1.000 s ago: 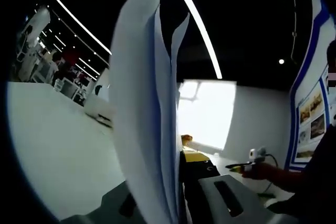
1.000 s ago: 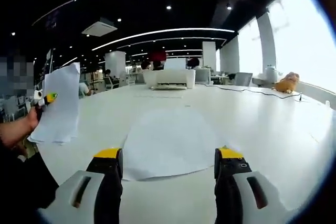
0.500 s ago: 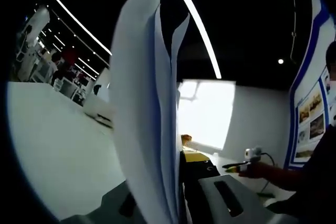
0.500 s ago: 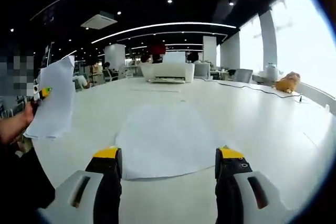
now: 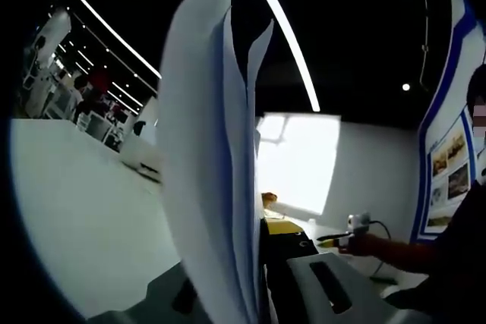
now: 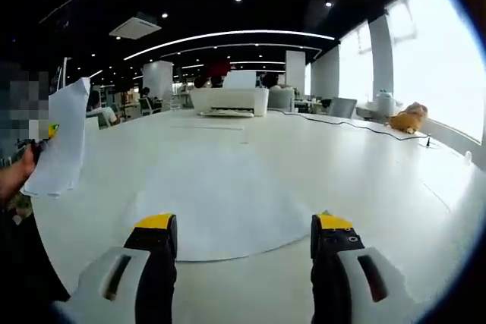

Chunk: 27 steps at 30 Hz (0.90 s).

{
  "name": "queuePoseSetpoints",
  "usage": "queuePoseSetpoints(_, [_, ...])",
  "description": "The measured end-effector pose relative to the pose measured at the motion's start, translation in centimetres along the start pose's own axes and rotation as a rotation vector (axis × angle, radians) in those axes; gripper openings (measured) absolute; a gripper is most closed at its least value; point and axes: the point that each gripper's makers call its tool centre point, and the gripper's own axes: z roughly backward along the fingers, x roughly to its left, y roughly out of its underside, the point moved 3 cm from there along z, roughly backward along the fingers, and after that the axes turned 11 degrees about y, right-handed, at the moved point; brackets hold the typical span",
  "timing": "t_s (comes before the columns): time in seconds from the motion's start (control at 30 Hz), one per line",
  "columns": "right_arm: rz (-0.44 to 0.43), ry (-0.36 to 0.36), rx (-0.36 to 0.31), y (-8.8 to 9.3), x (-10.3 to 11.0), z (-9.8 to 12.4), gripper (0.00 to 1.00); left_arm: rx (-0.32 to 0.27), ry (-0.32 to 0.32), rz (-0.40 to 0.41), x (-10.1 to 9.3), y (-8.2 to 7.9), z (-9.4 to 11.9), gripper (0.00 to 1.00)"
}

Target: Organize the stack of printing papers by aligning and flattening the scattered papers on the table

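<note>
At the bottom of the left gripper view, the left hand-held gripper point(image 5: 254, 278) pinches a sheaf of papers point(image 5: 216, 134) held upright on edge. In the right gripper view, the right hand-held gripper point(image 6: 241, 237) is spread just before a loose sheet point(image 6: 220, 202) lying mid-frame on the tabletop point(image 6: 380, 180). To do this well, slide one jaw under the sheet's near edge, lift it without creasing, and square it against the sheaf.

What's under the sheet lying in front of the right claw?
The sheet lies flat on the white table. Bare tabletop shows around it; whatever is beneath it is covered. The open right claw hovers at its near edge.
</note>
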Motion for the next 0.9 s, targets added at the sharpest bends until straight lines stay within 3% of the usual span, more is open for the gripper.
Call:
queuePoseSetpoints(0.23, [0.004, 0.016, 0.033, 0.5, -1.3, -1.5, 0.68, 0.000, -0.002, 0.006, 0.0, 0.0, 0.1, 0.06])
queuePoseSetpoints(0.73, [-0.005, 0.011, 0.048, 0.9, -2.1, -3.3, 0.70, -0.004, 0.004, 0.015, 0.1, 0.0, 0.1, 0.06])
queuePoseSetpoints(0.9, [0.032, 0.002, 0.075, 1.4, -1.9, -3.5, 0.72, -0.005, 0.003, 0.018, 0.0, 0.0, 0.1, 0.06])
